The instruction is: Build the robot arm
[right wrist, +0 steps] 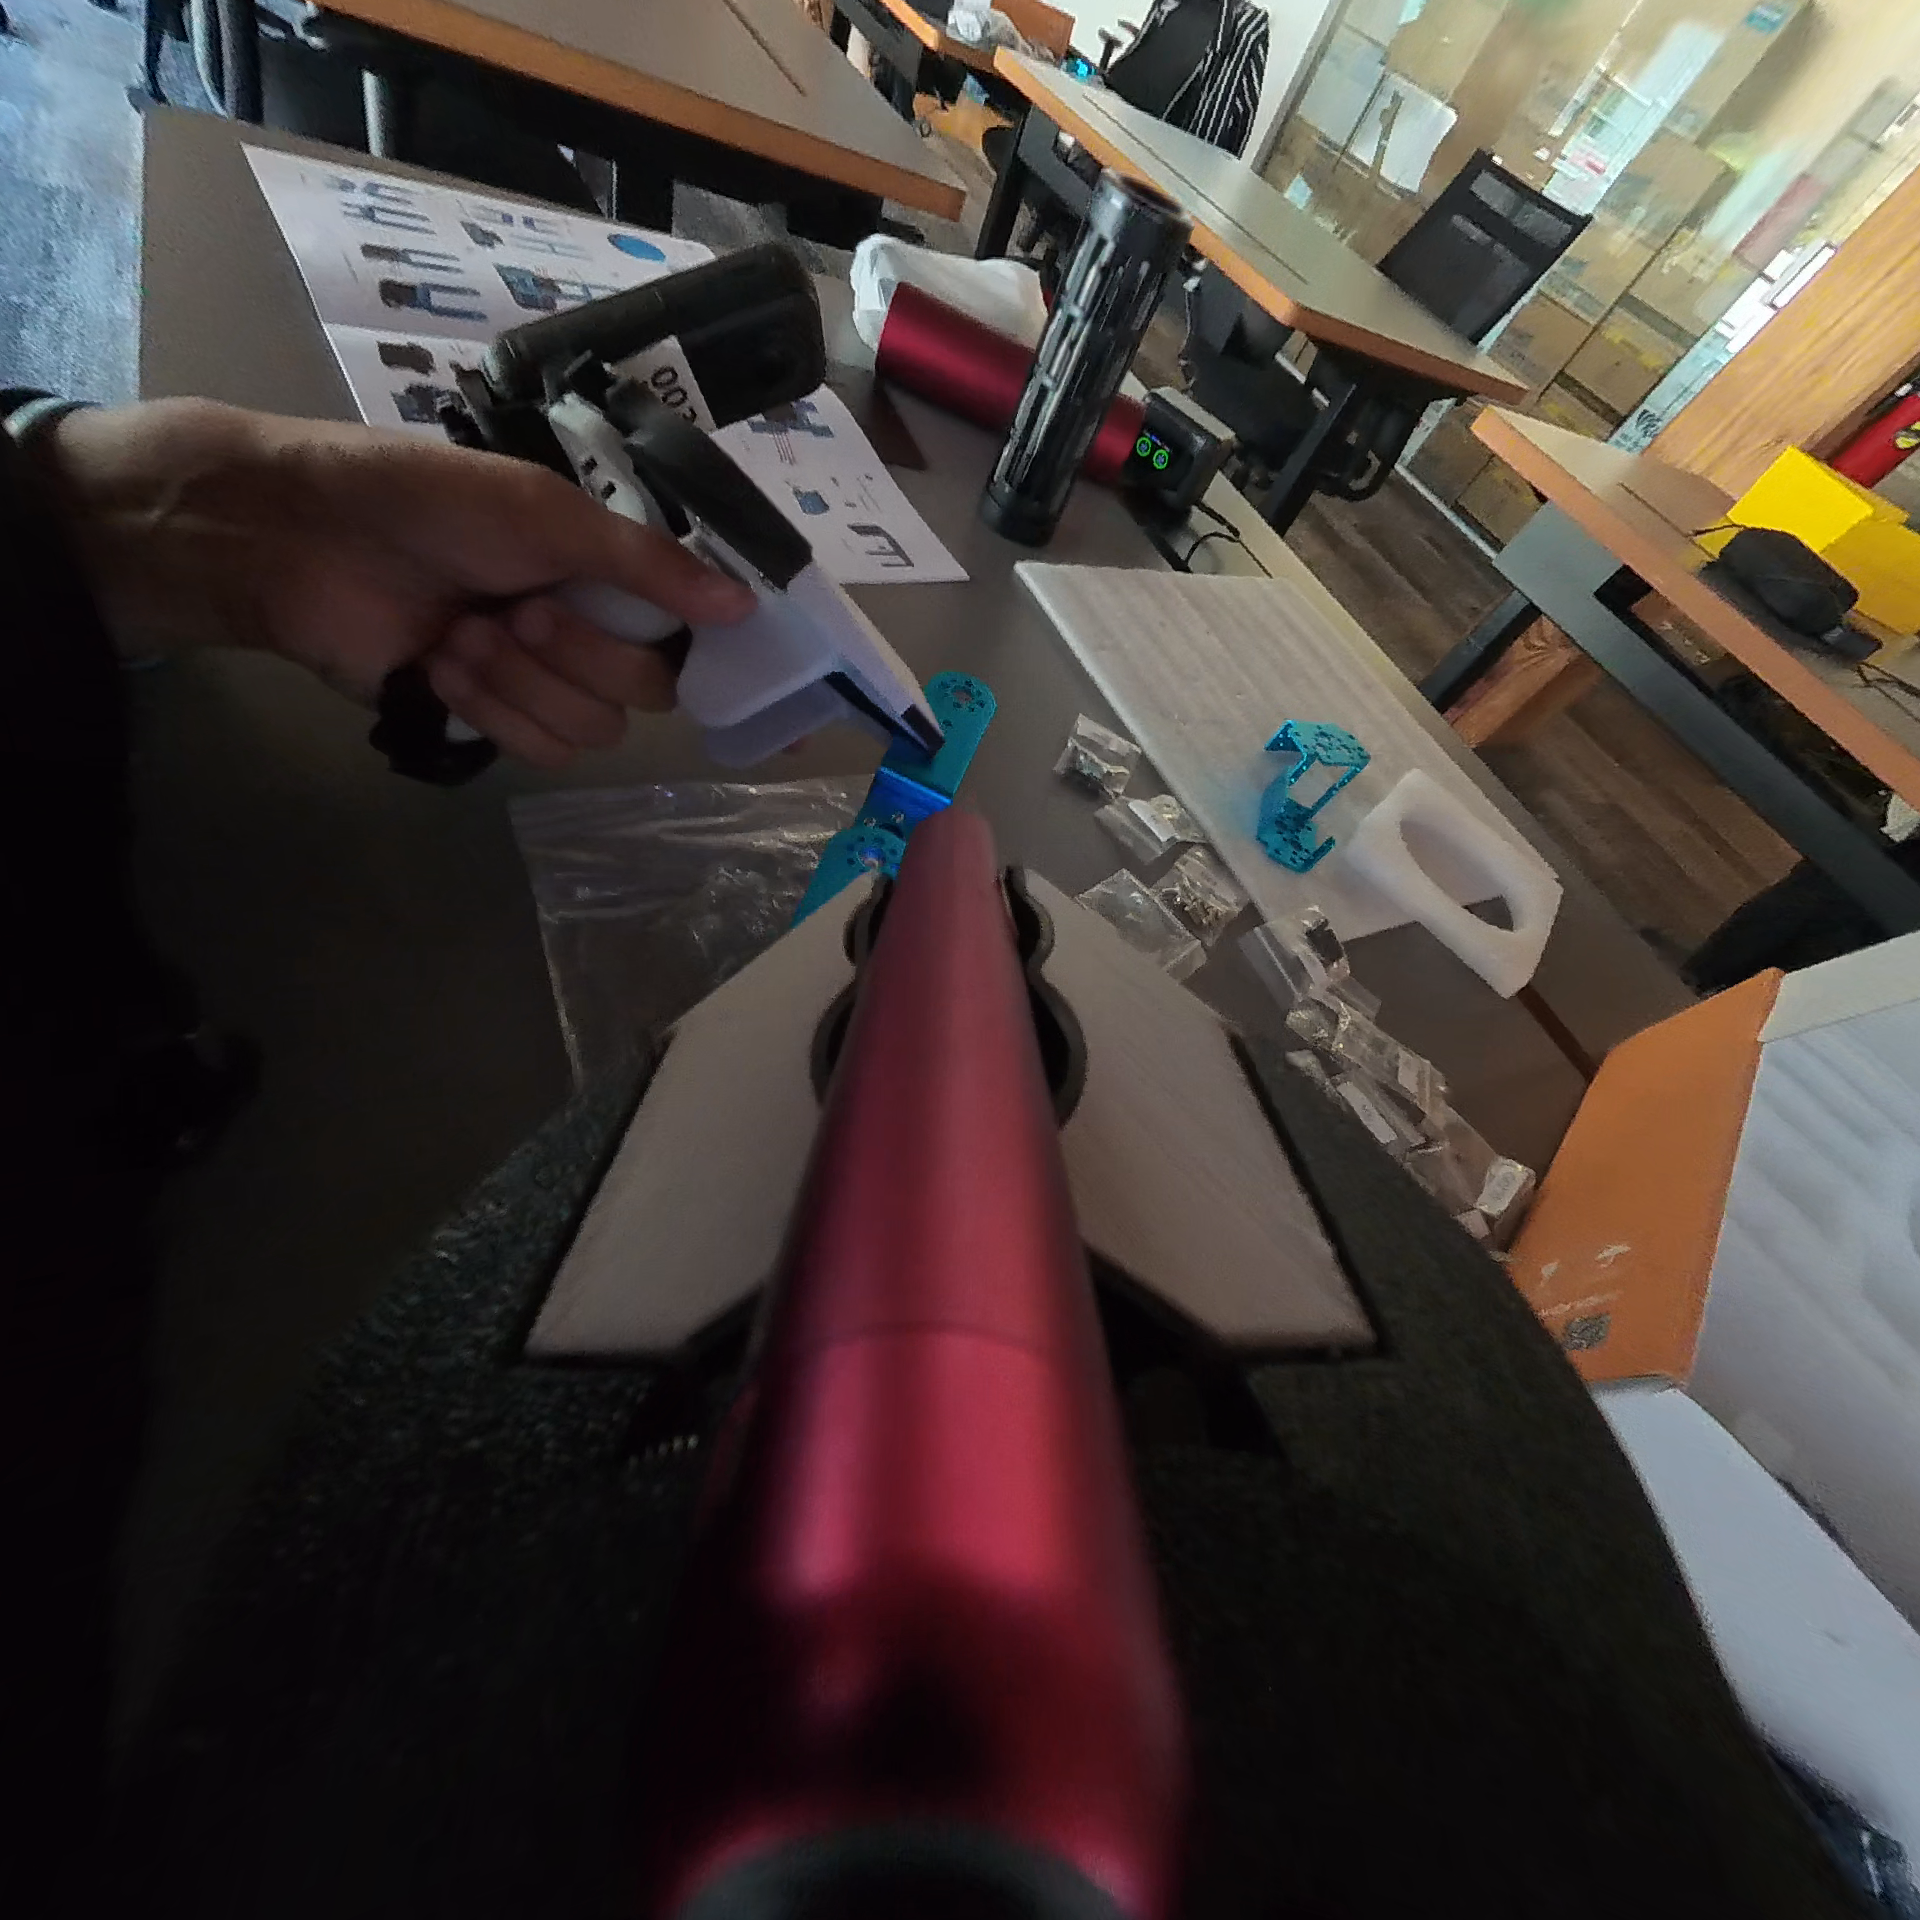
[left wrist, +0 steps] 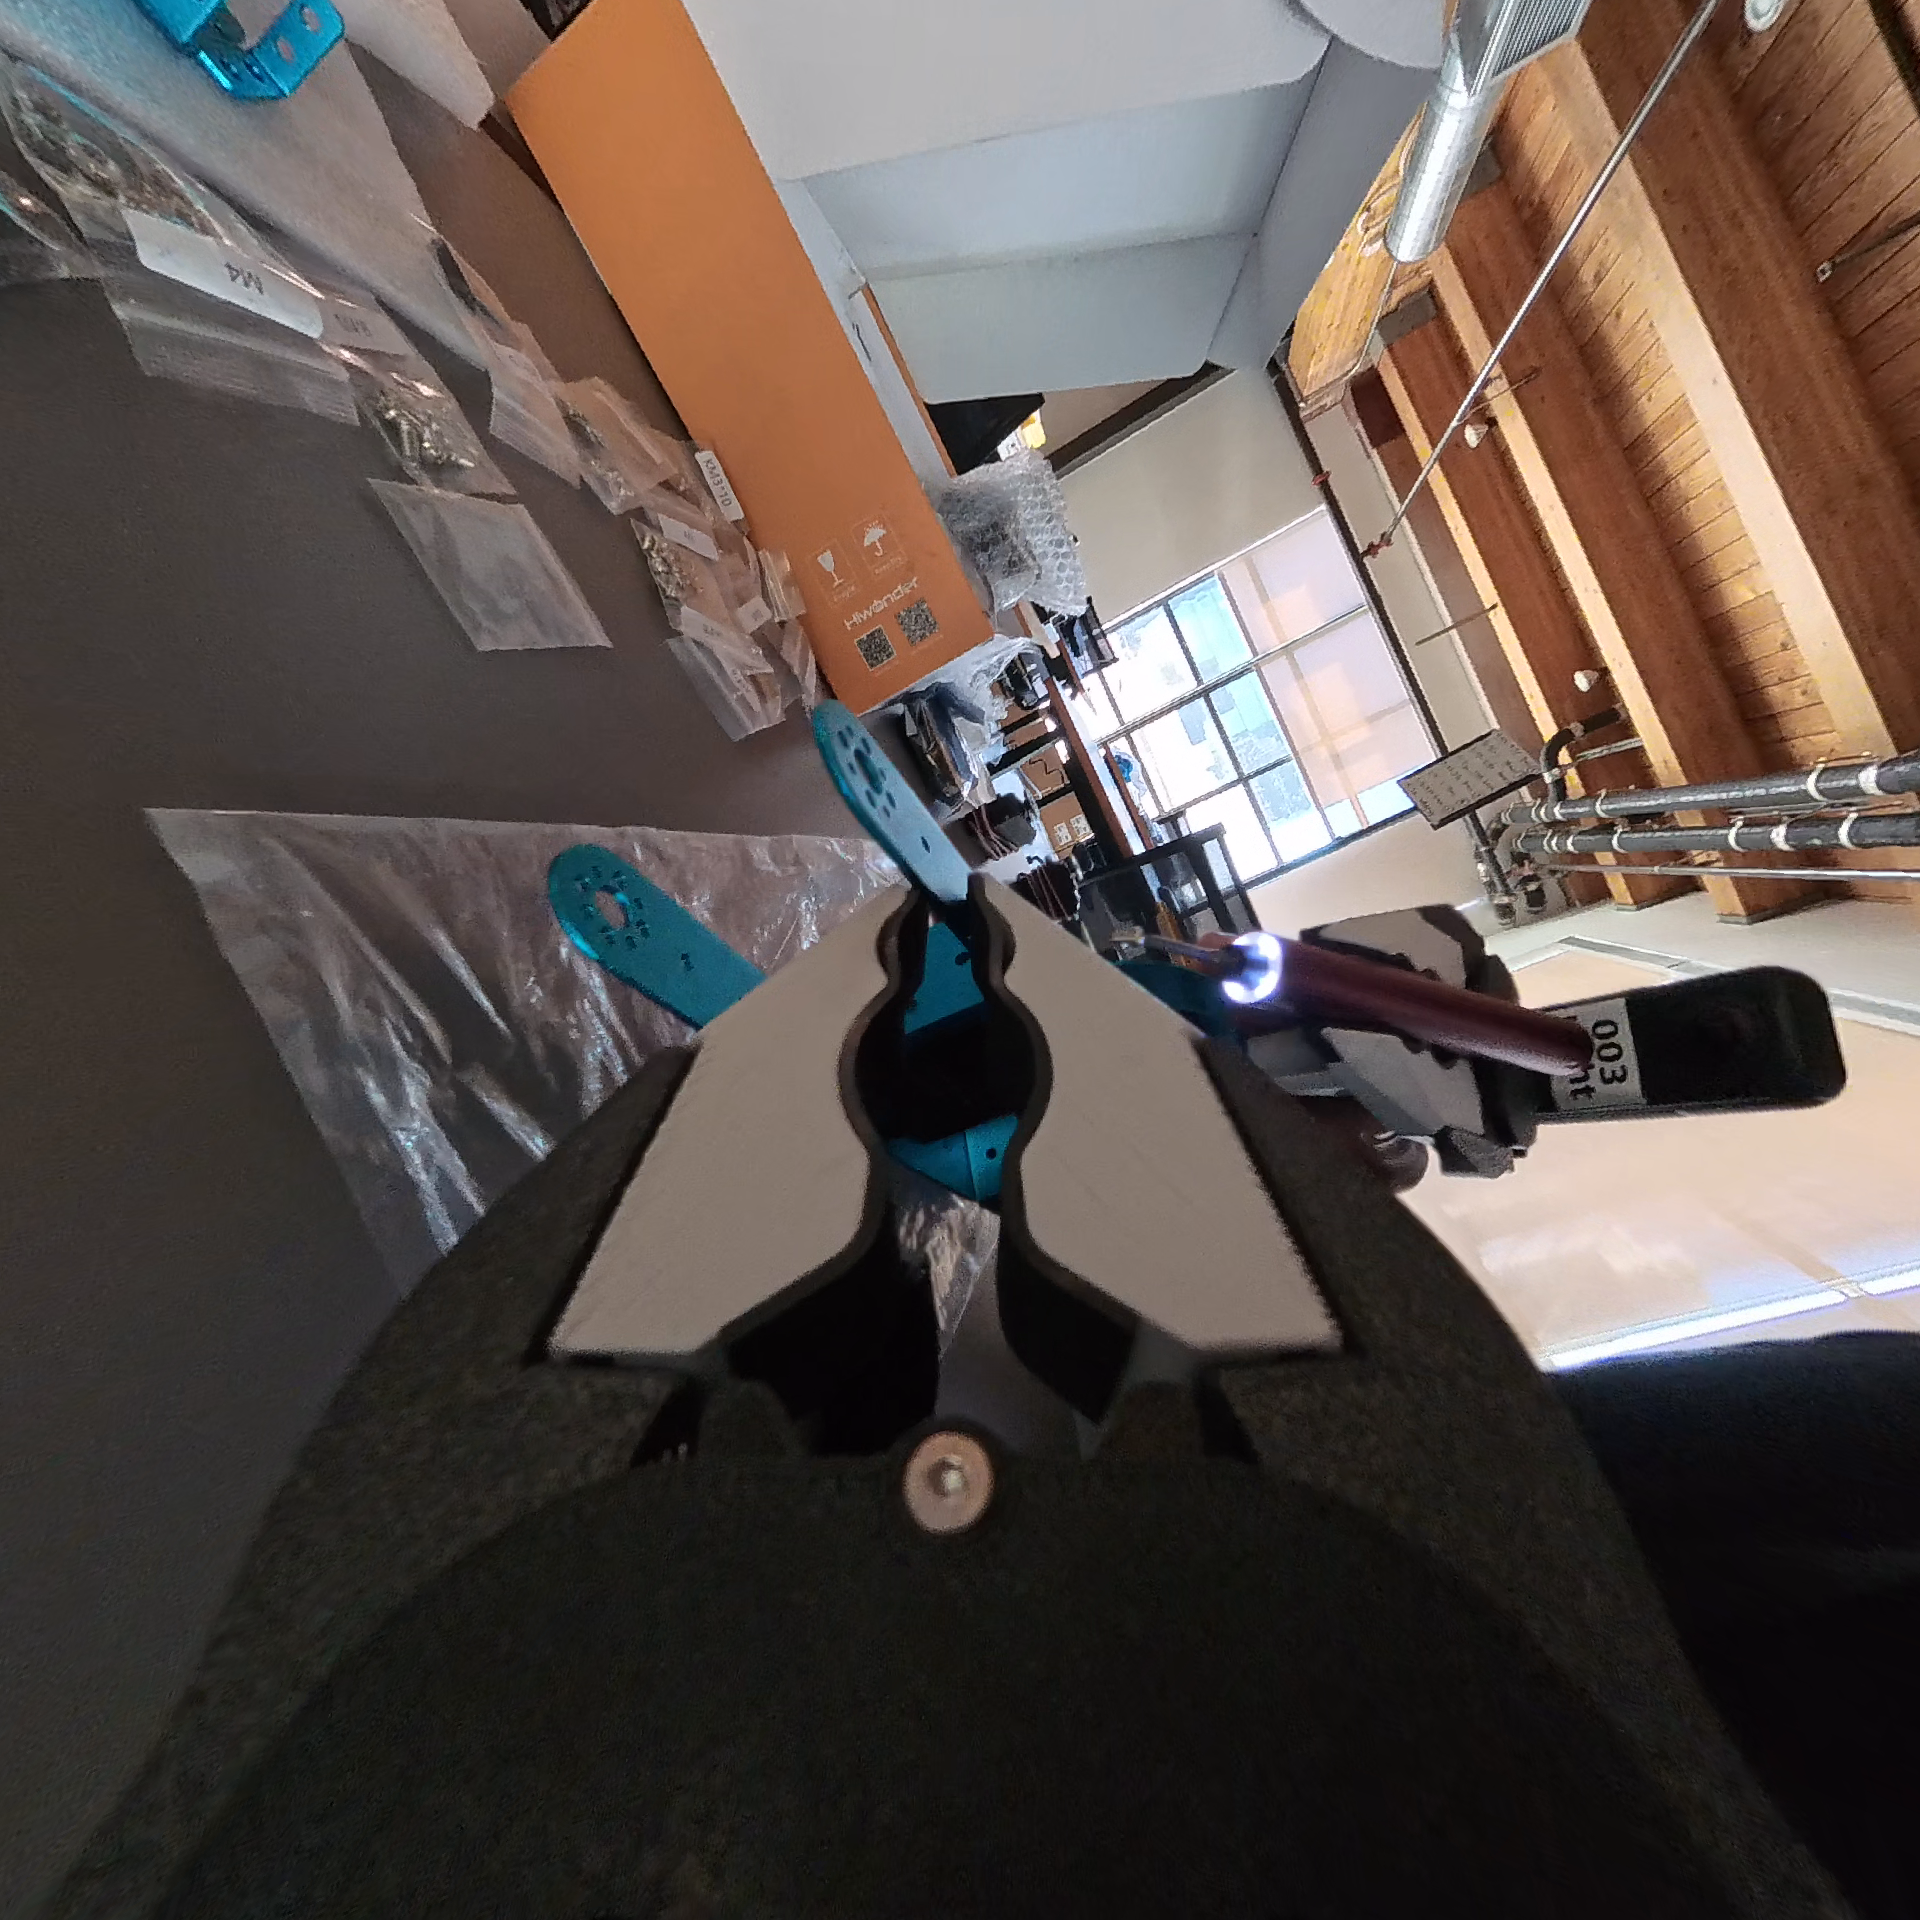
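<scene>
1. Left gripper (right wrist: 920, 740): jaws closed on the teal bracket (right wrist: 940, 753), held above the table (right wrist: 312, 935) beside a clear plastic bag (right wrist: 675, 862).
2. Right gripper (right wrist: 940, 894): clamped round a red electric screwdriver (right wrist: 935, 1247), long axis pointing forward at the bracket; tip contact apparently made, though hidden.
</scene>
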`<state>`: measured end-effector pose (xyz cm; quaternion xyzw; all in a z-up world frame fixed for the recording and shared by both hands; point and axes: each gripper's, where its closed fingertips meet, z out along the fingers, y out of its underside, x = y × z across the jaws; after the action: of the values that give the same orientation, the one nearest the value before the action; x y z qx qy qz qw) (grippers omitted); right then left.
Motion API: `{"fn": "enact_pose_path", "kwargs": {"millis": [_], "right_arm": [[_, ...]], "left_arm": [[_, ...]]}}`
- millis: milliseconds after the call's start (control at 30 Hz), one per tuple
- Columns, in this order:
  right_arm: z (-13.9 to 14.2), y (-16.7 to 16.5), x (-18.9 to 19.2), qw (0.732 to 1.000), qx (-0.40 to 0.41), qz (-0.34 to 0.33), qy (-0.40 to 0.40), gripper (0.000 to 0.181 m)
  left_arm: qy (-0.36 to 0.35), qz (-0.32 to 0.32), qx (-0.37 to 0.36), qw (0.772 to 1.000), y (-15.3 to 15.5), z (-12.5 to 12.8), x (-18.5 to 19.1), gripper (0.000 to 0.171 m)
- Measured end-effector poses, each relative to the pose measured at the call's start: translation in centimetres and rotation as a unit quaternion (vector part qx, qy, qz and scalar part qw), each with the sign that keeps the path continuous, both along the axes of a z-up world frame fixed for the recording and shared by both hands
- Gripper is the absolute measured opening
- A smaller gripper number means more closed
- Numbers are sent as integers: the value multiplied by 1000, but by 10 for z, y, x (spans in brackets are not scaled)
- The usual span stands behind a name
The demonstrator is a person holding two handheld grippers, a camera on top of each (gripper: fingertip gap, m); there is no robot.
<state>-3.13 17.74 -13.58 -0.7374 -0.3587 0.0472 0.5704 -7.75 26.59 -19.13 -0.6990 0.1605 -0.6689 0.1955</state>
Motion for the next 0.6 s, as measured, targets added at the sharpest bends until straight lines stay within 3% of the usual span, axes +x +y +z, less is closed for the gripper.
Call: {"fn": "enact_pose_path", "kwargs": {"millis": [133,600], "right_arm": [[-1,1,0,1000,12,1,3,22],[1,-7,-13,997,-63,46,-10,20]], "left_arm": [[-10,2,6,1000,-1,5,-1,5],[-41,-23,5,999,-6,20,1,2]]}}
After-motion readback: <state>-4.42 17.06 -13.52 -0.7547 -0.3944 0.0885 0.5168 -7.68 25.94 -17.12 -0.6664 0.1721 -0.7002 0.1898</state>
